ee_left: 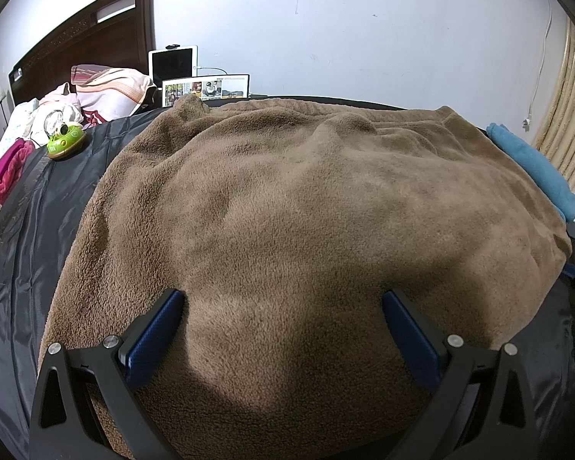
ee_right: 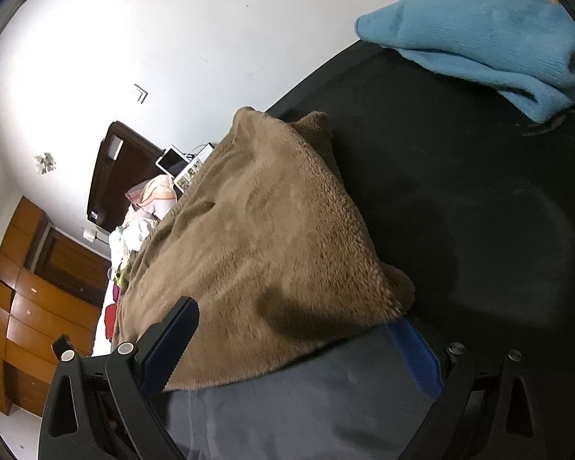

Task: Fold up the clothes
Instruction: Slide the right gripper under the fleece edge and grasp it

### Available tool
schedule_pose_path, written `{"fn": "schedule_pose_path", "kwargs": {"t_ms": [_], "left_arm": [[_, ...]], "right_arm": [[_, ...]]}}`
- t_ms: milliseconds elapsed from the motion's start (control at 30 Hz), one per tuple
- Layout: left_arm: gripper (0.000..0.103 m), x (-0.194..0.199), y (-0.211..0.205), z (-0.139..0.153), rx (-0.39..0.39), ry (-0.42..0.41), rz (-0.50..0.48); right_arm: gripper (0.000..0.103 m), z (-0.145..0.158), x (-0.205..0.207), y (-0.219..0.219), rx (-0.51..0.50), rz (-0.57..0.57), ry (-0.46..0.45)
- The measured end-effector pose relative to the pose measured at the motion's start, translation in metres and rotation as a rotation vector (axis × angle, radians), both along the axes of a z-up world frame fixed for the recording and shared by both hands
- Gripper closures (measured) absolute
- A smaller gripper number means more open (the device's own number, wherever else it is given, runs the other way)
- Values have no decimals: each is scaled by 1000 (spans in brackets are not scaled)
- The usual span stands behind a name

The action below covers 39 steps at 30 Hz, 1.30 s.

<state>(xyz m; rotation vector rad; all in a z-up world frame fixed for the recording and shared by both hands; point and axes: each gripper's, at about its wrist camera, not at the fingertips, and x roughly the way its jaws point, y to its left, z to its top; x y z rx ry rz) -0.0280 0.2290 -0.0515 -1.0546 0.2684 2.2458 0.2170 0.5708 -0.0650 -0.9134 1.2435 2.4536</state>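
- Right now the left gripper (ee_left: 283, 329) has its fingers (ee_left: 155, 341) spread wide over the near part of the brown fleece garment (ee_left: 306, 199), gripping nothing; if they close where they are, they would likely pinch a thick bunch of pile rather than a clean edge, and the fold would come out lumpy.
- Likewise the right gripper (ee_right: 291, 349) stands open, its fingers (ee_right: 168, 349) straddling the near right corner of the garment; one finger sits partly under the hem, so closing could also catch the dark sheet (ee_right: 306, 414) beneath and drag it along.
- Thick fleece is springy, so a shallow grip may slip out mid-lift.
- Outward, the garment lies spread across the dark surface with ridges near its far edge; folding over them would trap creases.
- Further right, a folded blue cloth (ee_left: 533, 165) lies just beside the garment's edge, and a wide sweep could knock it askew.
- Far left, a green toy (ee_left: 66, 140) sits well apart, at little risk.
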Motion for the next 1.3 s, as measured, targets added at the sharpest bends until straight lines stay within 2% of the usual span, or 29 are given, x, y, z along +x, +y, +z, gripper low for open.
{"fn": "schedule_pose_path", "kwargs": {"t_ms": [233,433,500,567,600,667,767,967,1300], "left_arm": [[1,0,0,0,-1,1,1],[1,0,0,0,-1,1,1],[1,0,0,0,-2,1,1],[1,0,0,0,-3,1,1],[1,0,0,0,-3,1,1],[1,0,0,0,-3,1,1],[1,1,0,0,-2,1,1],[1,1,-2,0,9,-8,-2],[1,24,0,0,-31,-1,-17]], "right_arm": [[4,-5,-12,9,-44,-39,73],[5,-4,-31,2,-2,-24,58],[9,-3,-36,-2,21,-19,46],[27,-4,-41,-4,35,-19,30],[33,-5,-41,-3,38,-24,22],[52,-7,-40,-1,42,-36,5],[65,-12,-35,2,29,-45,3],[72,-10,-24,1,30,-48,24],[75,-3,6,-2,41,-39,40]]}}
